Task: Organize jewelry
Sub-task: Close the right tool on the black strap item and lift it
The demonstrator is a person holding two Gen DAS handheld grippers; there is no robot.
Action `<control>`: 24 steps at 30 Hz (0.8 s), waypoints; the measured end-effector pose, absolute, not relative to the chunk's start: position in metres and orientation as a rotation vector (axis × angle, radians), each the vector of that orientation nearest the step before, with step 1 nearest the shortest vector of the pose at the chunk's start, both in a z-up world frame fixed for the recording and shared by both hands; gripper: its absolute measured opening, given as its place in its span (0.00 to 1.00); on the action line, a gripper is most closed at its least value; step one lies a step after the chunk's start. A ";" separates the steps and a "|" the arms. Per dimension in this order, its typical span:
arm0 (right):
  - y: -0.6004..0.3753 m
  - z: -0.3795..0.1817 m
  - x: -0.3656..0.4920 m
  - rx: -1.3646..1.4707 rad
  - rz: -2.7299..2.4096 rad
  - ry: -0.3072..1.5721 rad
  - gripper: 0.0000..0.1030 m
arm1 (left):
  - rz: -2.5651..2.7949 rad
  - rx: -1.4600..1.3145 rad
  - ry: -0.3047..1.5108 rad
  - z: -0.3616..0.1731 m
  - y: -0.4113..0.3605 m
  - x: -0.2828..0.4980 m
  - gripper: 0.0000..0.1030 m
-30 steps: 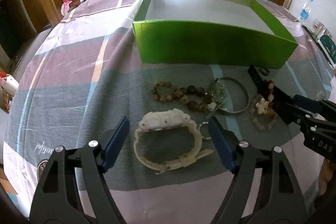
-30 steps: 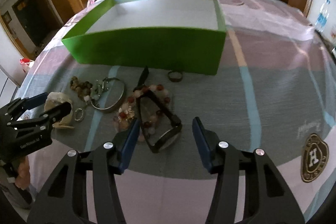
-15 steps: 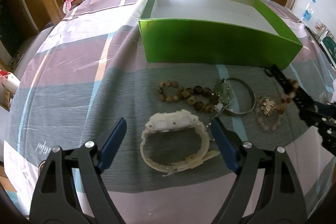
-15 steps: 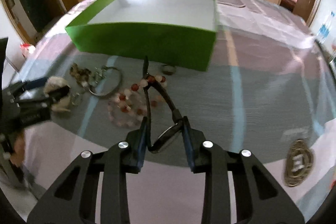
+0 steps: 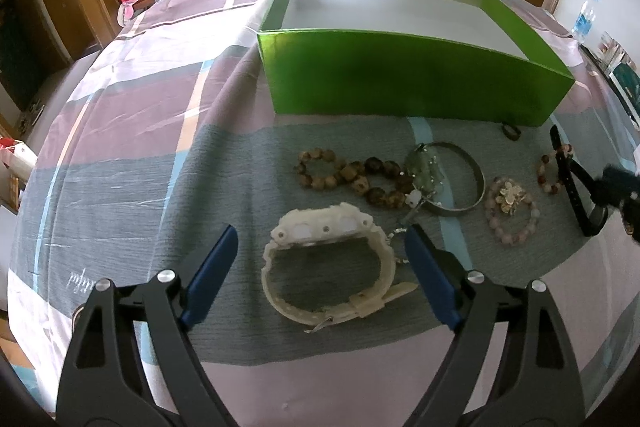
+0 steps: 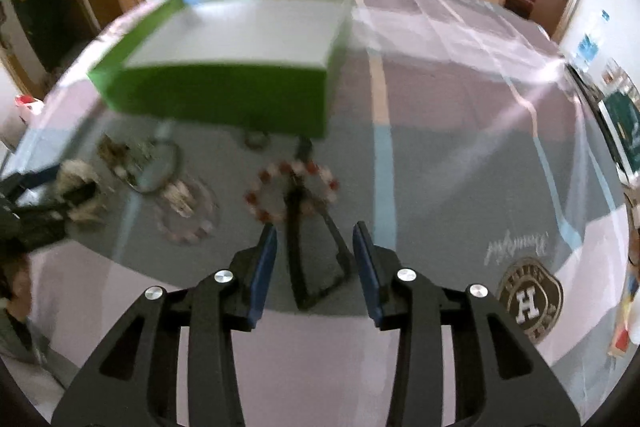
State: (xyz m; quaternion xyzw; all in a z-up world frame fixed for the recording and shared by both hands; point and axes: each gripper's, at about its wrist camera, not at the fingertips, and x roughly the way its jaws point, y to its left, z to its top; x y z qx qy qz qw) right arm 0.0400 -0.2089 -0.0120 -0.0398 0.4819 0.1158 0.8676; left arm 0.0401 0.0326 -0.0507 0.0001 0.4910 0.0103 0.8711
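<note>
Our left gripper (image 5: 316, 259) has its fingers spread wide and has just been opening further, with the cream watch (image 5: 328, 267) lying on the cloth between the blue pads, neither pad pressing on it. Our right gripper (image 6: 314, 267) stands partly apart; its jaws have just been opening a little after a squeeze, and the black strap (image 6: 316, 259) sits between the pads, though the blur keeps us from telling whether they touch it. Around that strap loops the red-and-white bead bracelet (image 6: 292, 191). Further out on the tablecloth (image 5: 120, 187) lie the brown bead bracelet (image 5: 348, 175), the metal bangle (image 5: 460, 179) with a greenish pendant, the pink bead bracelet (image 5: 512, 207) and a small dark ring (image 5: 512, 133) just beside the box. The green box (image 5: 400, 83) shows only its bare white floor, so we judge the sorting barely begun: every piece is yet to go in.
</note>
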 end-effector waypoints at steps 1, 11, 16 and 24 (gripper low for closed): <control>-0.205 -0.011 0.044 -0.094 0.259 1.001 0.38 | 0.020 0.001 1.027 -0.051 0.032 0.040 0.82; -0.209 -0.019 0.084 -0.136 0.183 1.032 0.31 | 0.043 -0.003 1.034 -0.054 0.037 0.039 0.83; -0.215 -0.030 0.085 -0.147 0.238 1.092 0.31 | 0.041 -0.003 1.037 -0.055 0.036 0.041 0.84; -0.191 -0.041 0.075 -0.125 0.388 1.117 0.31 | 0.035 0.008 1.039 -0.055 0.031 0.040 0.84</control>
